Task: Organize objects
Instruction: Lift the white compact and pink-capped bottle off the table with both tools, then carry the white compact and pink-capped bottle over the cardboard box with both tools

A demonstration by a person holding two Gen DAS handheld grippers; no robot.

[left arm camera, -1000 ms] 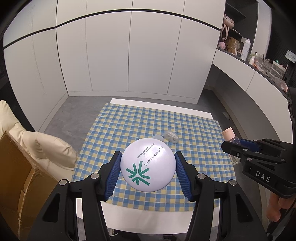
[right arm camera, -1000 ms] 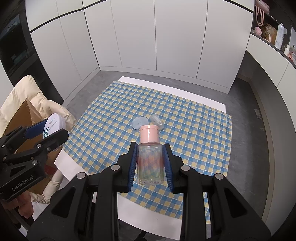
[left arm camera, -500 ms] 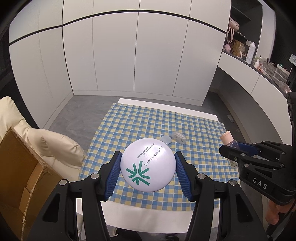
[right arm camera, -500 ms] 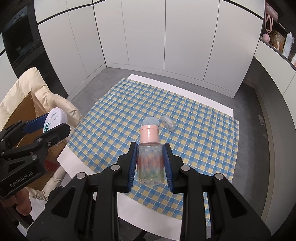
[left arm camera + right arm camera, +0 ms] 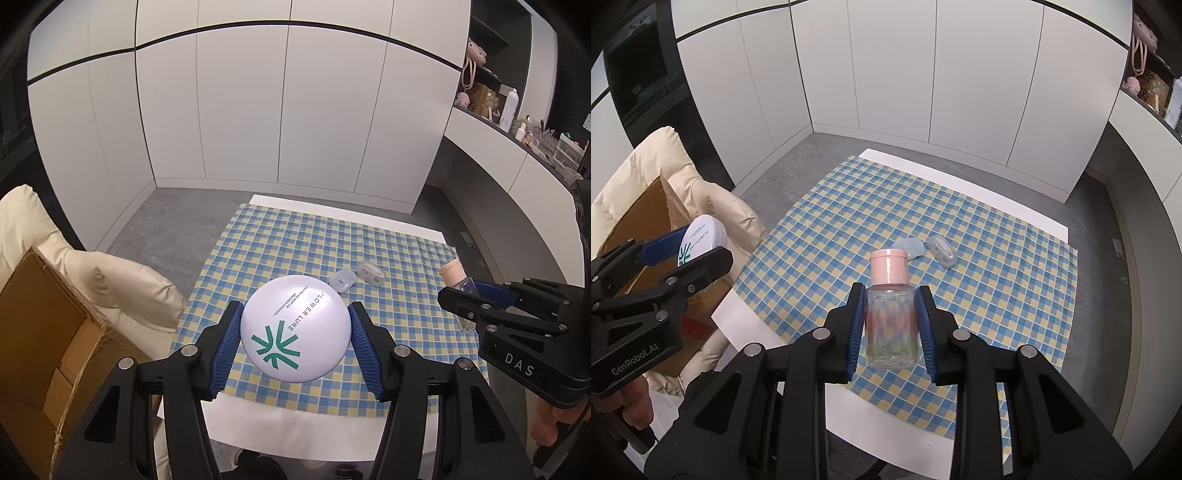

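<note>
Clear plastic forms the small bottle [image 5: 891, 326] clamped upright between the blue pads of the right gripper [image 5: 891, 328]; it has a pink cap [image 5: 888, 266], and what shows through its wall is a blur of pastel colour that may be the contents or only the checked cloth behind, I cannot tell which. The left gripper [image 5: 294, 341] is clenched on a round white compact [image 5: 295, 328] with a green star mark and the words FLOWER LURE on its lid; the compact is closed, so its inside is hidden. Both are held in the air above the near edge of the table [image 5: 295, 424], which wears a blue and yellow checked cloth [image 5: 979, 266]. On the cloth lie two small pale items side by side, a bluish one [image 5: 911, 246] and a clear one [image 5: 942, 252]; they are too small to name. At the left a brown cardboard box [image 5: 44, 332] stands open against a cream cushioned chair [image 5: 122, 284]; its lower part is cut off by the frame and nothing can be made out inside it. A shelf [image 5: 517, 122] at the far right carries clutter too small to read. Compared with a second ago, both grips are unchanged, while the two items on the cloth and the table's far edge sit further to the right in each view, and more of the box shows.
</note>
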